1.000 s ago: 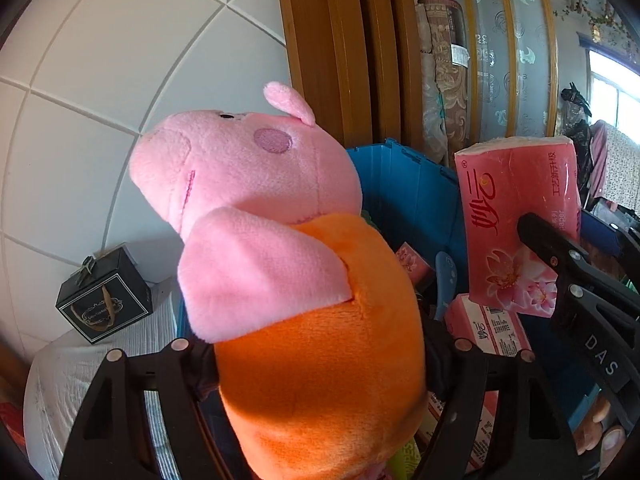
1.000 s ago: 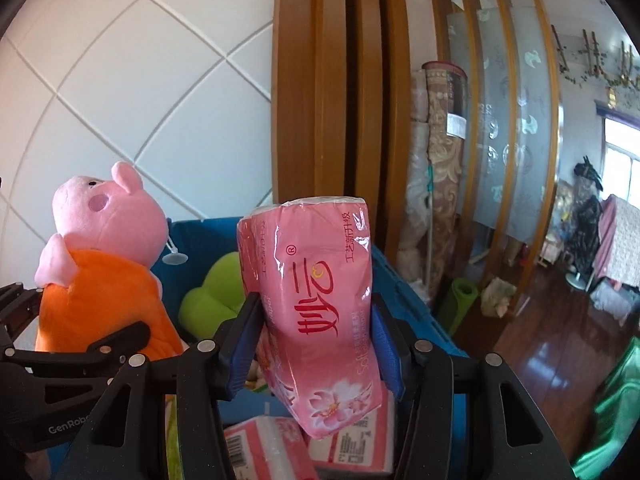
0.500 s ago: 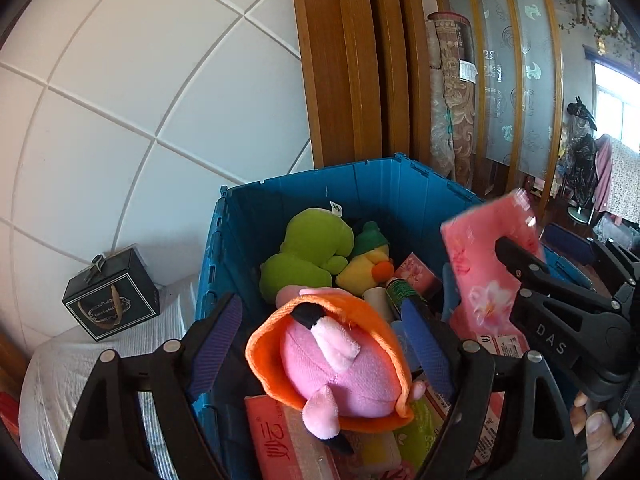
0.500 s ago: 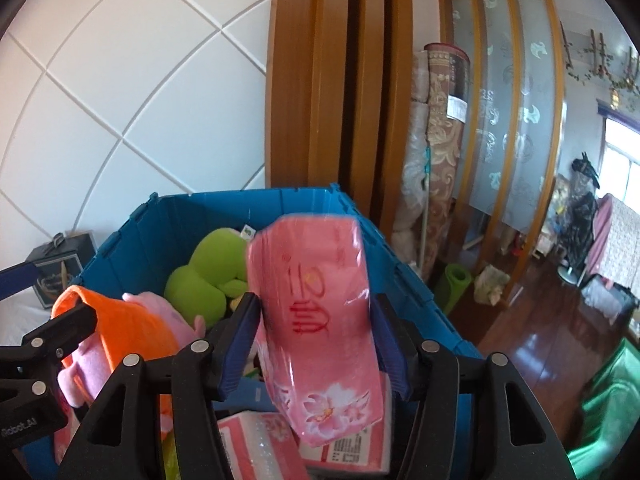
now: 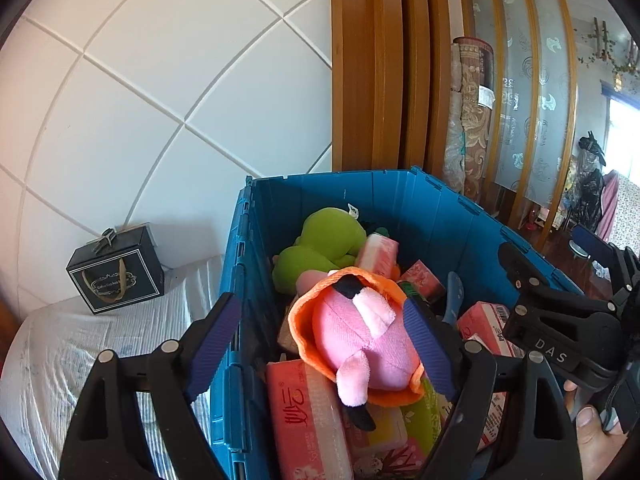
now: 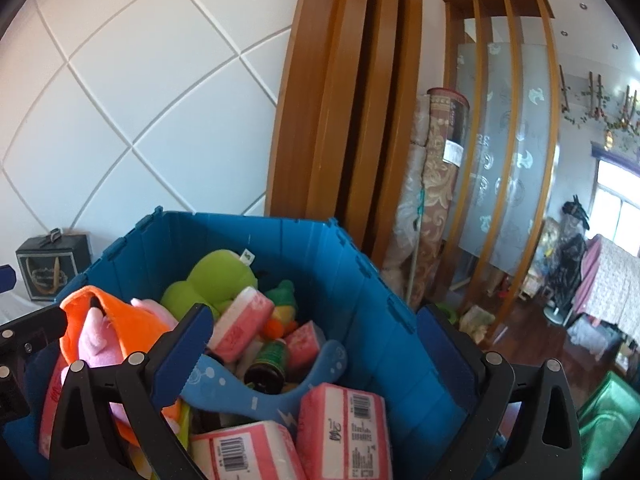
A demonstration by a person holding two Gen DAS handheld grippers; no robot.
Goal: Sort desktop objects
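Ahead of you stands a white wall (image 5: 168, 92) crossed by diagonal grooves; to its right, tall wooden slats (image 6: 348, 120) and frosted glass panels (image 6: 508, 152). Far right, a bright window (image 6: 624, 216) lights the dark wooden floor (image 6: 536, 332).

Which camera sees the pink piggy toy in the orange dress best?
The left wrist view. There the pink plush pig in the orange dress lies upside down in the blue plastic crate, whole and centred, legs toward the camera. The right wrist view catches only part of it at the left edge, partly behind a black gripper finger.
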